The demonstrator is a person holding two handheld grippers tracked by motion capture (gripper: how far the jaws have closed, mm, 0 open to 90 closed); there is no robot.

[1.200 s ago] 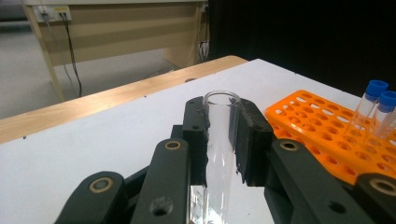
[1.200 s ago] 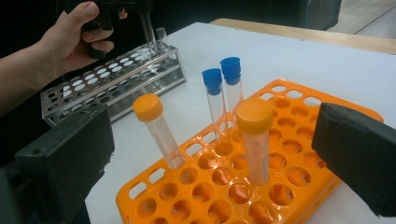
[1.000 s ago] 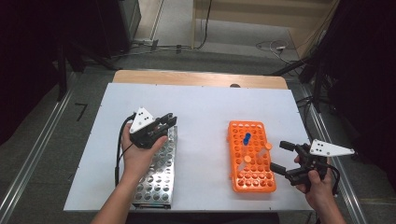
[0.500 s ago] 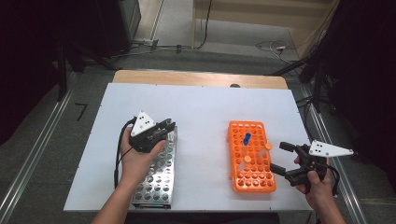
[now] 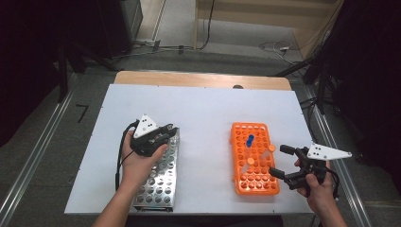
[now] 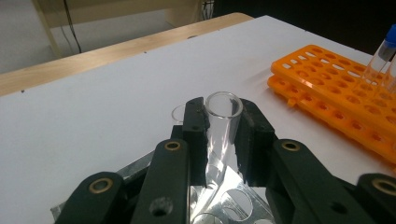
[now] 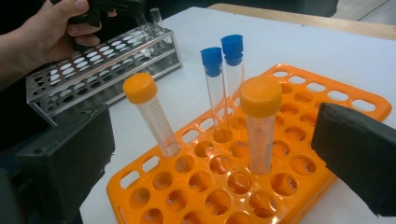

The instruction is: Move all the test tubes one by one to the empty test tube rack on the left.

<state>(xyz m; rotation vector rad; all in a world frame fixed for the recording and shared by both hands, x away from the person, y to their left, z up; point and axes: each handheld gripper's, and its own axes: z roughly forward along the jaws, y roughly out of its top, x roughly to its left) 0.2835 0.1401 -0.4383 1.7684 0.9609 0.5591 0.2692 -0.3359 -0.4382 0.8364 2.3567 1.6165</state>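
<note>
While the left gripper (image 6: 218, 135) sits low over the far end of the steel rack (image 5: 158, 182), its jaws are closed on a clear glass tube (image 6: 220, 135), pads pressed to both sides just under the open rim. That tube leans, its lower part running down toward the rack's holes; the left gripper view cannot show whether its foot has entered one. A second clear rim (image 6: 178, 112) peeks out just behind the left pad. From the high view the left hand (image 5: 137, 163) wraps the gripper over the rack's far right corner, and the rack lies lengthwise on the white table (image 5: 203, 109), its near end at the table's front edge.

Right of the steel rack, well apart from it, lies the orange rack (image 5: 253, 158). The right gripper (image 5: 283, 163) hangs just beside that rack's near right edge with its jaws spread wide and nothing between them; in the right gripper view the two black pads stand at either side of the frame with the orange rack between them. Nearest in that rack stand two orange-capped tubes (image 7: 259, 128), one upright, the other (image 7: 152, 114) tilted a little to the left. Behind them two slim blue-capped tubes (image 7: 212, 88) stand close together, upright. Farther still, beyond the orange rack in that view, the steel rack and the left hand holding its gripper appear at the top left.
</note>
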